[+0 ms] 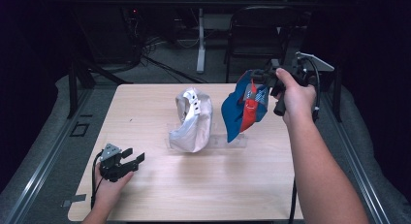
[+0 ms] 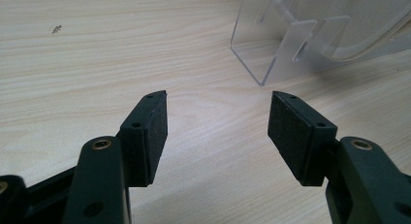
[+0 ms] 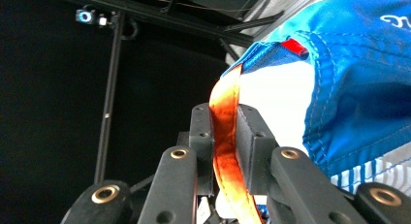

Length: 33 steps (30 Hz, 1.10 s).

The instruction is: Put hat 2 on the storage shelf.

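A blue cap with red and white panels (image 1: 242,110) hangs in the air over the right part of the wooden table (image 1: 203,185). My right gripper (image 1: 264,78) holds it from above at the far right. In the right gripper view the jaws are shut on the cap's orange-red edge band (image 3: 224,136), and the blue fabric (image 3: 358,88) fills the right side. A silver-white cap (image 1: 194,120) stands on a clear plastic stand (image 1: 228,139) at the table's middle. My left gripper (image 1: 133,161) rests near the front left, open with nothing between its pads (image 2: 150,132). The stand's clear corner (image 2: 271,54) lies ahead of it.
A black folding chair (image 1: 261,30) and a white desk leg (image 1: 200,44) stand beyond the table's far edge, with cables on the floor. Bare wood lies between the left gripper and the stand.
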Available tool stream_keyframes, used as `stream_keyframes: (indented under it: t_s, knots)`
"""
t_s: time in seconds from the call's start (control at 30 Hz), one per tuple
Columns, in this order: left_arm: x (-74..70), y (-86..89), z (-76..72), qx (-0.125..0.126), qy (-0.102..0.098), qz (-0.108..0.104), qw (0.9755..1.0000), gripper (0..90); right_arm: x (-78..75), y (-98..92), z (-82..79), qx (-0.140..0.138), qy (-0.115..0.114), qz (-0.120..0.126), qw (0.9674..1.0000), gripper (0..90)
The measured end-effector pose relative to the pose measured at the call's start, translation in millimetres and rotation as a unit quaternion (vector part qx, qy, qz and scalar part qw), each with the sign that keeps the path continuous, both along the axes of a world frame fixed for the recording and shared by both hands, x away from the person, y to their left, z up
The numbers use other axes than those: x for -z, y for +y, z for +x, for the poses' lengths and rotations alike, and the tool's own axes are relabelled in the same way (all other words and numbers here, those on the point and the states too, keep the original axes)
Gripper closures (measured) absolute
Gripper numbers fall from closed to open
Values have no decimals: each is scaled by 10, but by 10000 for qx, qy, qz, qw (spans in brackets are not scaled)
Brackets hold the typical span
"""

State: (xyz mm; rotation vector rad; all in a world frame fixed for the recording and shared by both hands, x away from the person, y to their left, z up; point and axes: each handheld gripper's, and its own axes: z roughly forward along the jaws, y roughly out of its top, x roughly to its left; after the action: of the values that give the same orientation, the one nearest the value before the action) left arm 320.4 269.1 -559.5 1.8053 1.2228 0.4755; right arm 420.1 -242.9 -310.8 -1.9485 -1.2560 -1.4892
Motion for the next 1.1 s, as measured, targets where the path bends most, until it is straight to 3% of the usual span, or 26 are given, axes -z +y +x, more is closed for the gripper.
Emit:
stream_keyframes:
  t_s: [0.73, 1.1]
  knots:
    - [-7, 1, -1, -4, -21, 7, 10000, 400, -11, -18, -3, 88, 84, -202, 9997, 783]
    - [-4, 2, 0, -6, -12, 9, 10000, 400, -29, 41, 9, 0, 82, -350, 9994, 782]
